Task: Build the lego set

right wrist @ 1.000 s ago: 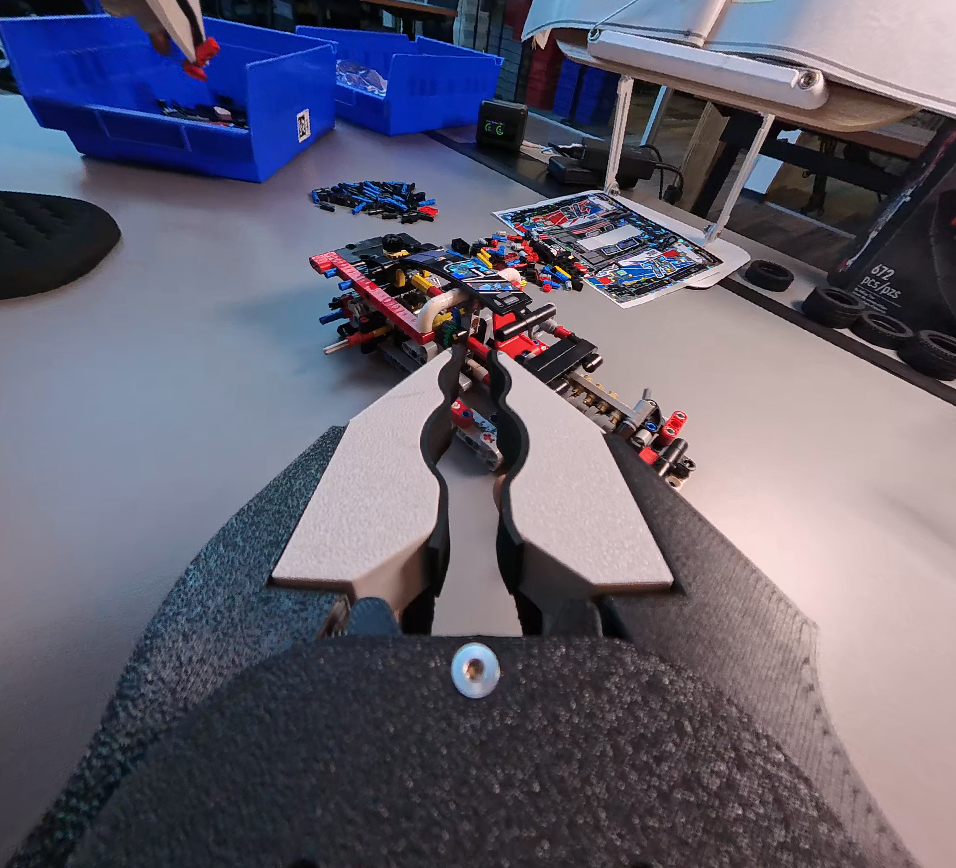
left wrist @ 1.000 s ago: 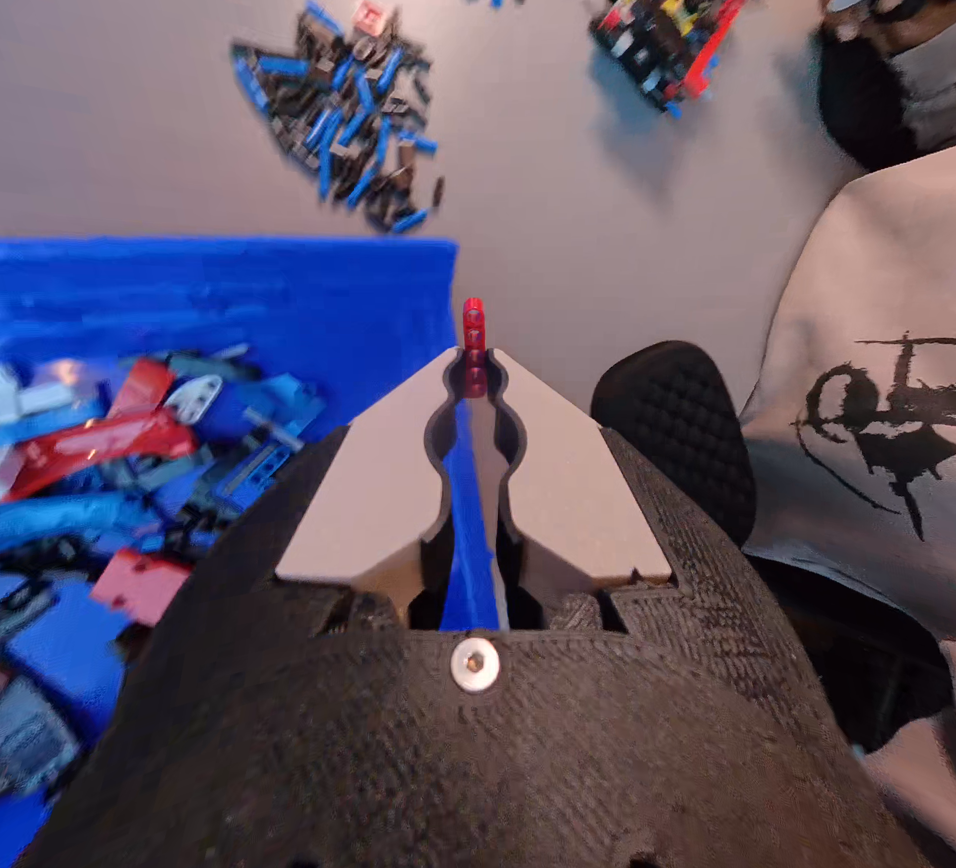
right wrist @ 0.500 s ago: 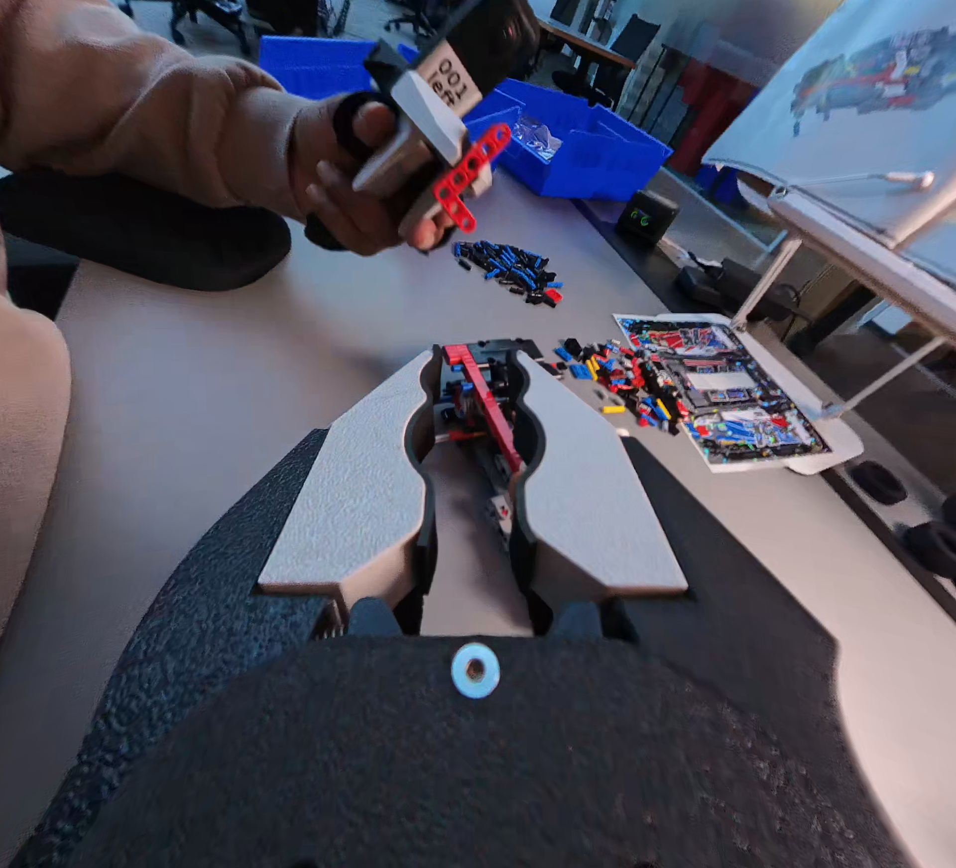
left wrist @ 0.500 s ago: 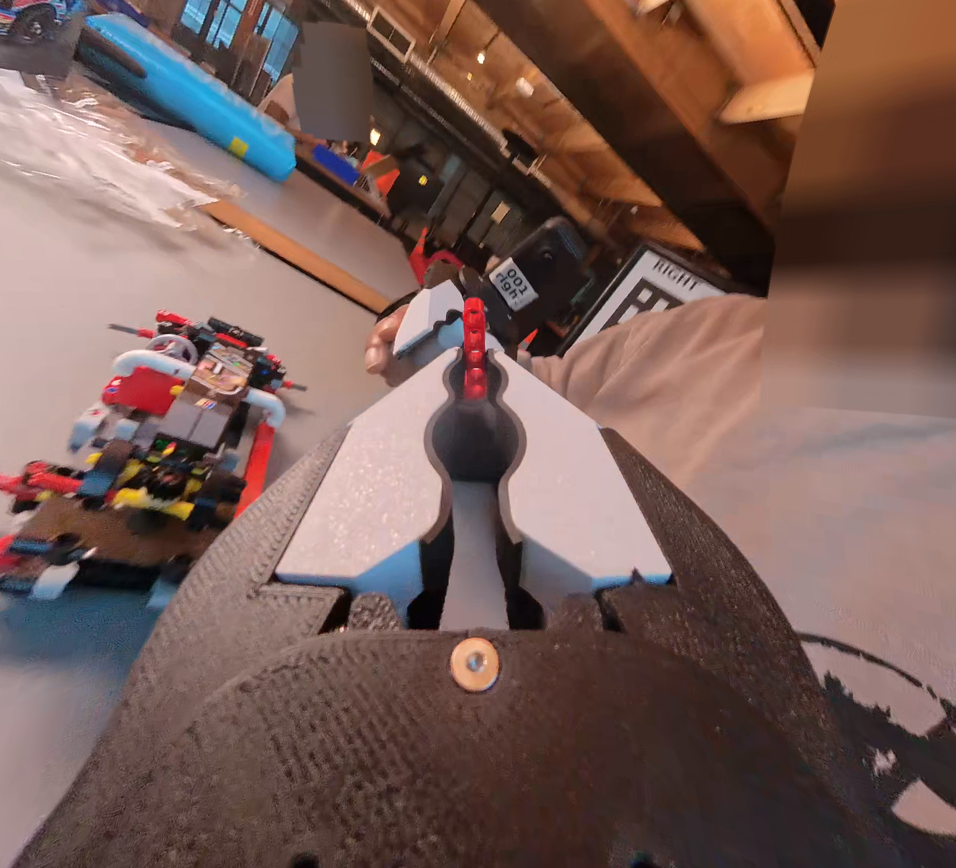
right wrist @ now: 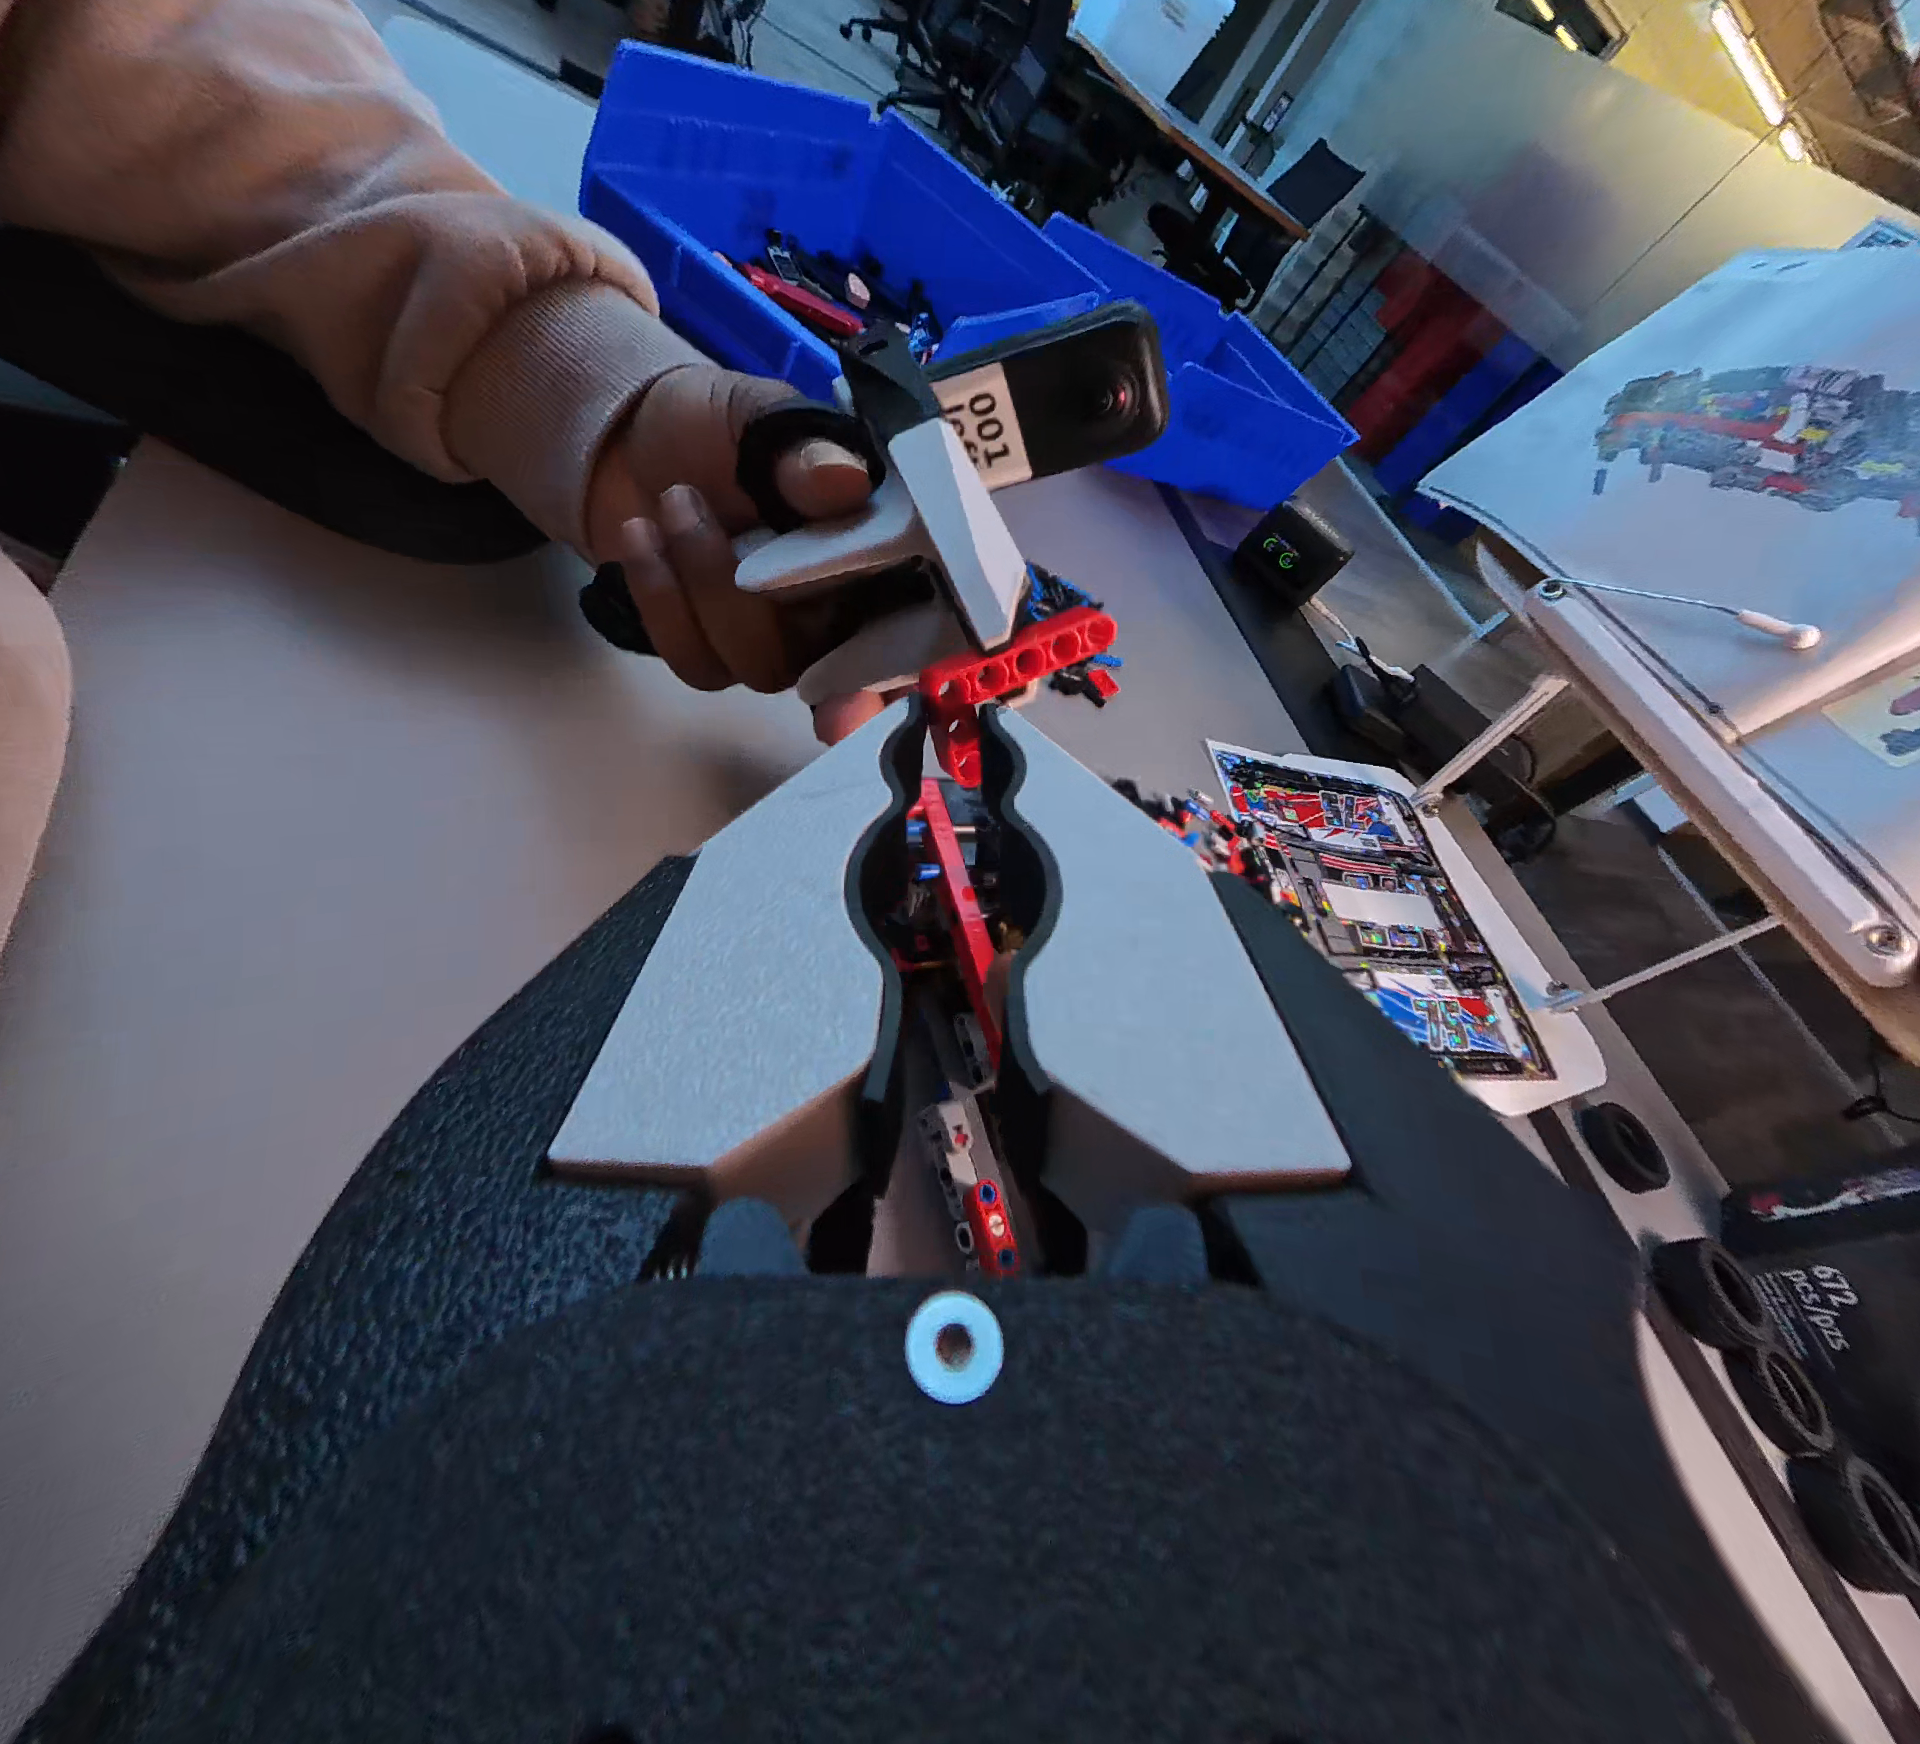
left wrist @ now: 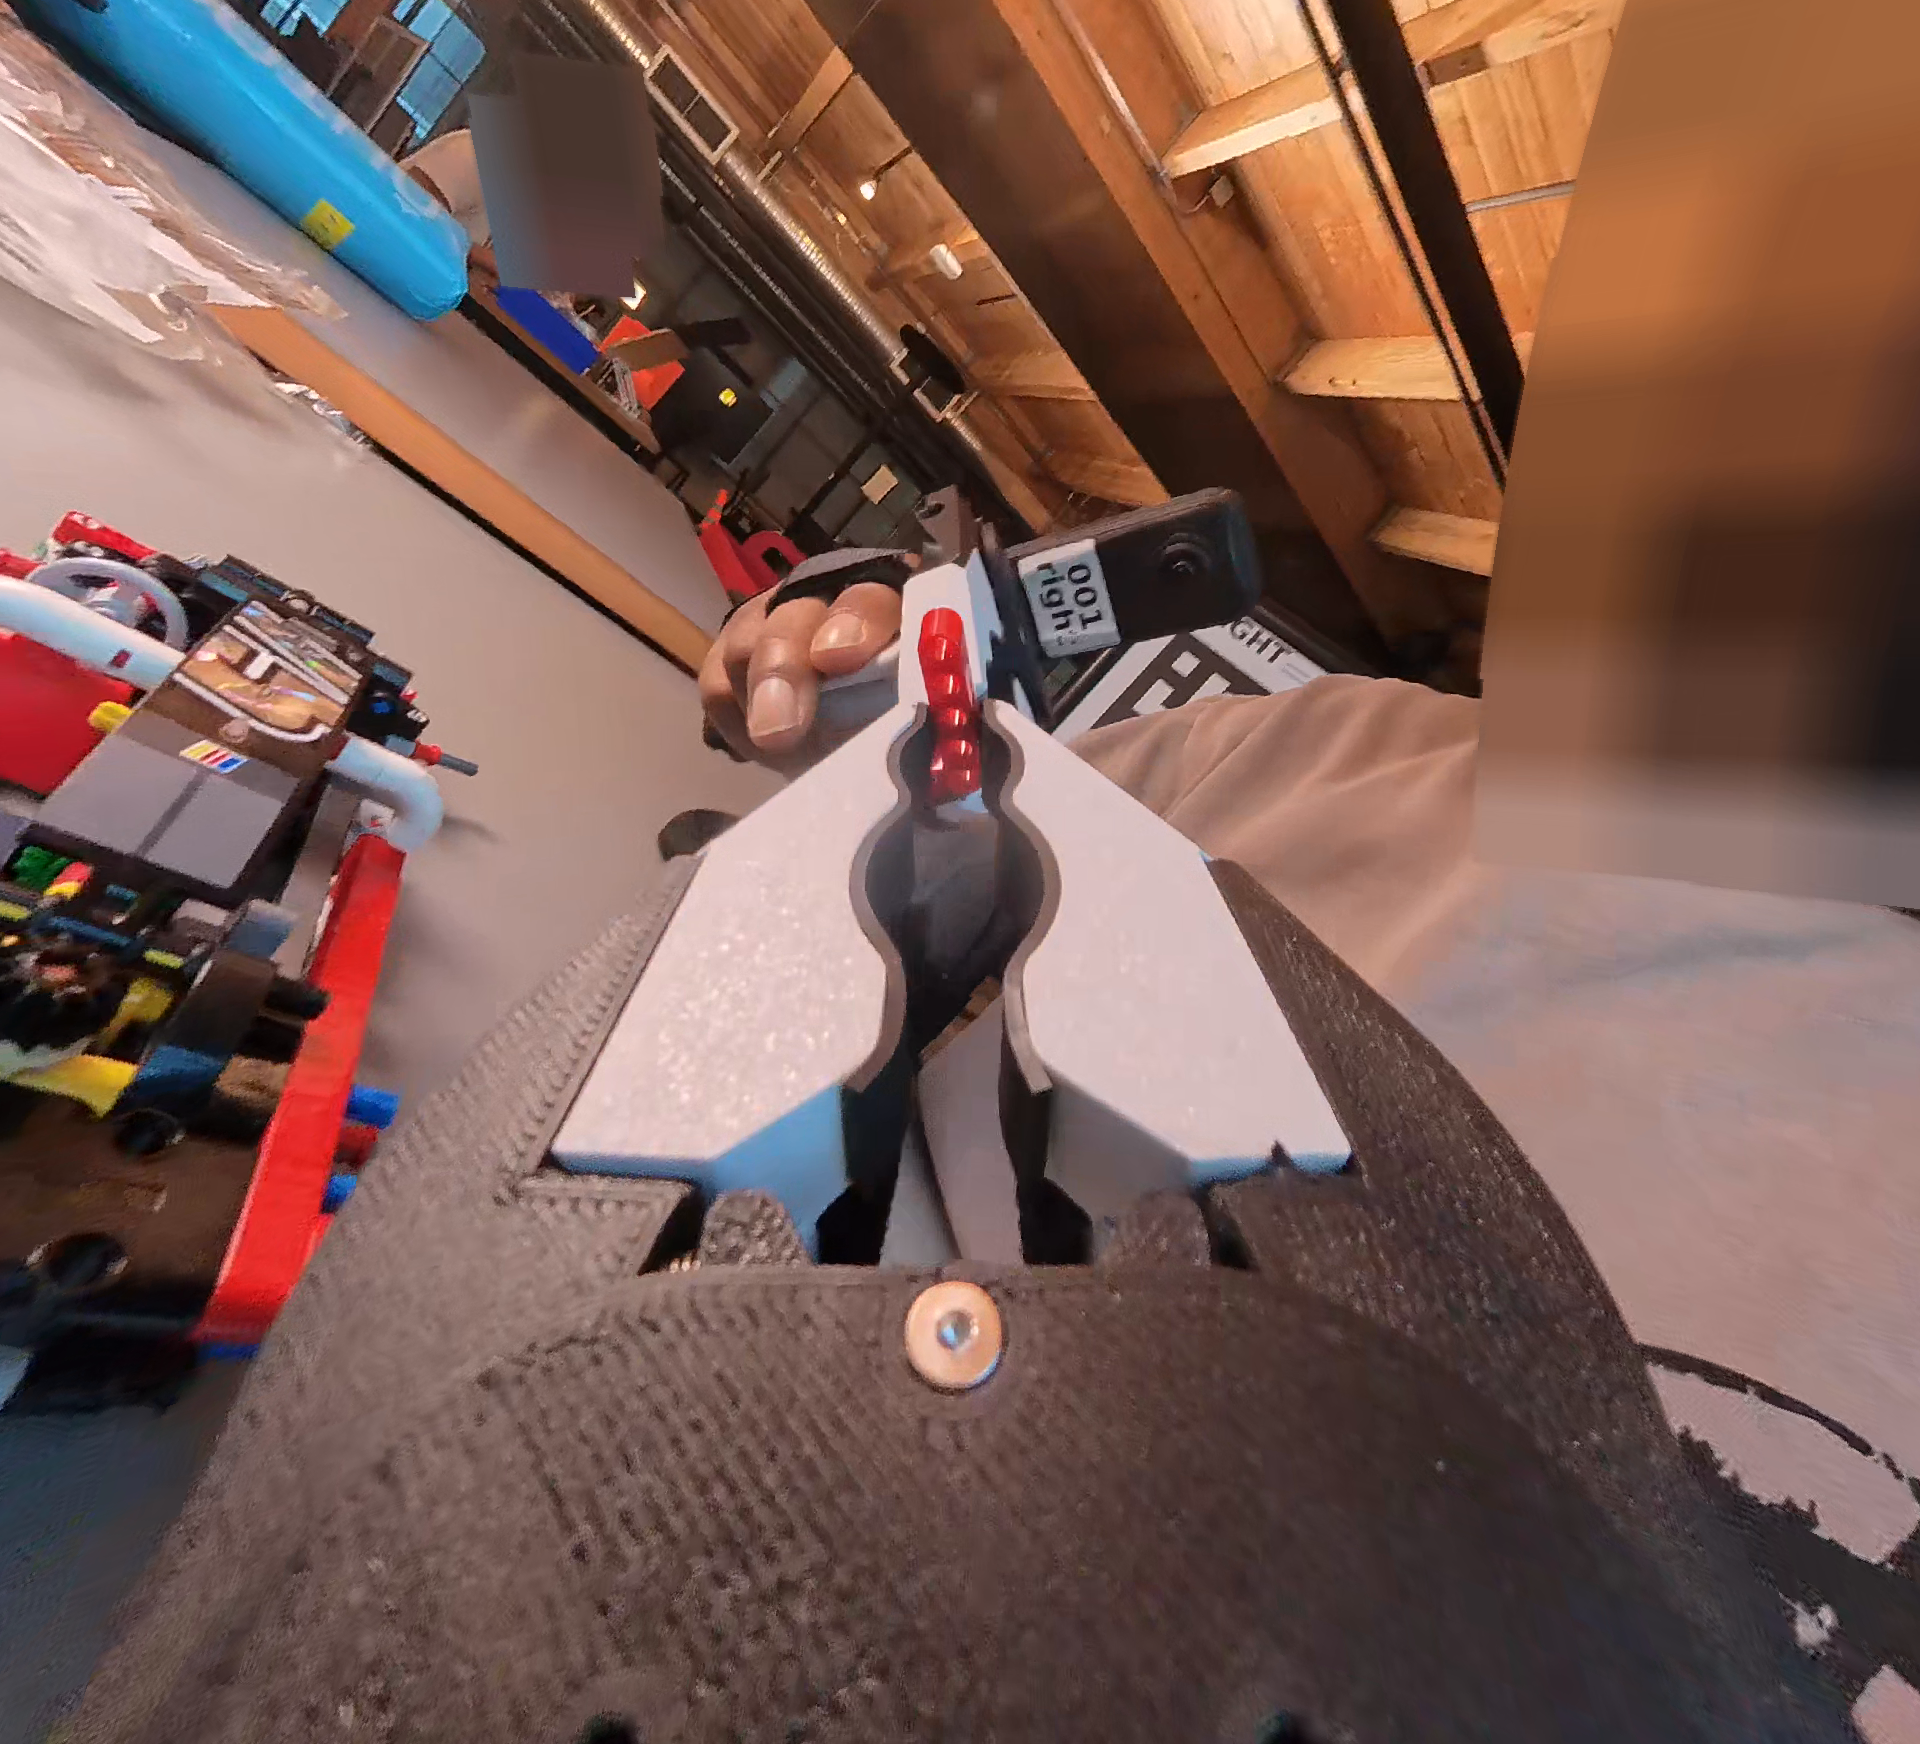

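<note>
- Gripping a red L-shaped beam in my left gripper, raised above the grey table; in the left wrist view the beam is showing edge-on, sticking up past my fingertips, which are pressing tight on its lower end.
- Seeing the same piece from the right wrist view, I am finding its long arm lying crosswise under the left gripper and its short arm hanging down between the tips of my right gripper.
- Keeping the right fingers nearly together around that short arm; whether they are actually squeezing it I cannot tell.
- Holding the left gripper's handle with my left hand, a tan sleeve covering the arm behind it.
- Looking down through the gap of the right fingers, I am seeing the partly built lego car sitting on the table below; in the left wrist view the car is lying off to the left, with a long red beam along its near side.
- Noticing farther out two blue bins with loose parts, a small heap of black and blue pieces just behind the held beam, a printed sticker sheet to the right, and black tyres along the table's right edge.
- Noticing a propped-up instruction page on a stand at far right.
</note>
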`<state>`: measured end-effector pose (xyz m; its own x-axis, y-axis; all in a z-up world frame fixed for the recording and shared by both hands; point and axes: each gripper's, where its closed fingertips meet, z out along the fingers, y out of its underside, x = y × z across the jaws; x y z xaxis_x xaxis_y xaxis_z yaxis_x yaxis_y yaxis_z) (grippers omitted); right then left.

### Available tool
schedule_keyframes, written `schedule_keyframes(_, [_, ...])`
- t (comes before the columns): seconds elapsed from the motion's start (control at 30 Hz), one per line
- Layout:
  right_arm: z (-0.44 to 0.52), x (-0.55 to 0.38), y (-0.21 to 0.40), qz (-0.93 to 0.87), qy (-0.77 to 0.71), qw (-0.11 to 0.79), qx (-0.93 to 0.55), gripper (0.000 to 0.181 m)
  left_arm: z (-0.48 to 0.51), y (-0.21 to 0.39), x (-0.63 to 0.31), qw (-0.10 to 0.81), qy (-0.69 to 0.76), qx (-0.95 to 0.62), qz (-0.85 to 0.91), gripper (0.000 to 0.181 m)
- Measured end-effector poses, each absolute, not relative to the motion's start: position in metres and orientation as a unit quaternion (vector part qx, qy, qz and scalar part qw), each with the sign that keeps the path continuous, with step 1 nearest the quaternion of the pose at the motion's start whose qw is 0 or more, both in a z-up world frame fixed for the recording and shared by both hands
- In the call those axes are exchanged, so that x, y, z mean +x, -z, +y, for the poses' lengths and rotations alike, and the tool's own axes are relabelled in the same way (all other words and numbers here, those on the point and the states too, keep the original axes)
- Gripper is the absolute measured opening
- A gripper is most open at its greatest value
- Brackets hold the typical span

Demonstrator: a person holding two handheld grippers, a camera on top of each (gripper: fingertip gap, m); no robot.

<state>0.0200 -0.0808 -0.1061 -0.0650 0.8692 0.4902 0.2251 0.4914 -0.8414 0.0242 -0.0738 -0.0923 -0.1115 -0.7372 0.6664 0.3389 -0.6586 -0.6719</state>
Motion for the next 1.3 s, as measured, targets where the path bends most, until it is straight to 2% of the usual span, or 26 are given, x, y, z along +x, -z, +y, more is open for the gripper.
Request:
schedule_keyframes(0.1, [-0.083, 0.025, 0.123, -0.694, -0.292, 0.504, -0.424, 0.005, -0.069, 0.11, 0.023, 0.379, 0.677, -0.599, 0.196, 0.008])
schedule_keyframes(0.23, [-0.081, 0.054, 0.183, -0.765, -0.237, 0.347, -0.489, 0.005, -0.052, 0.125, 0.002, 0.428, 0.591, -0.656, 0.193, 0.017])
schedule_keyframes(0.33, [-0.07, 0.078, 0.22, -0.79, -0.168, 0.262, -0.528, 0.006, -0.045, 0.128, -0.011, 0.471, 0.518, -0.68, 0.216, 0.019])
schedule_keyframes(0.47, [-0.059, 0.091, 0.239, -0.793, -0.138, 0.203, -0.558, 0.006, -0.037, 0.139, -0.017, 0.511, 0.423, -0.709, 0.237, 0.017])
schedule_keyframes(0.6, [-0.054, 0.091, 0.243, -0.784, -0.143, 0.183, -0.575, 0.005, -0.038, 0.151, -0.018, 0.516, 0.375, -0.729, 0.247, 0.017])
schedule_keyframes(0.77, [-0.051, 0.091, 0.243, -0.771, -0.156, 0.184, -0.589, 0.007, -0.044, 0.155, -0.019, 0.521, 0.348, -0.735, 0.258, 0.017])
schedule_keyframes(0.93, [-0.057, 0.091, 0.228, -0.753, -0.202, 0.221, -0.586, 0.02, -0.048, 0.15, -0.036, 0.551, 0.304, -0.736, 0.251, 0.018])
schedule_keyframes(1.17, [-0.047, 0.081, 0.157, -0.607, -0.371, 0.413, -0.568, 0.021, -0.048, 0.127, -0.098, 0.628, 0.226, -0.725, 0.167, 0.024])
schedule_keyframes(1.3, [-0.019, 0.086, 0.141, -0.512, -0.39, 0.508, -0.573, 0.023, -0.049, 0.115, -0.146, 0.663, 0.164, -0.724, 0.096, 0.03])
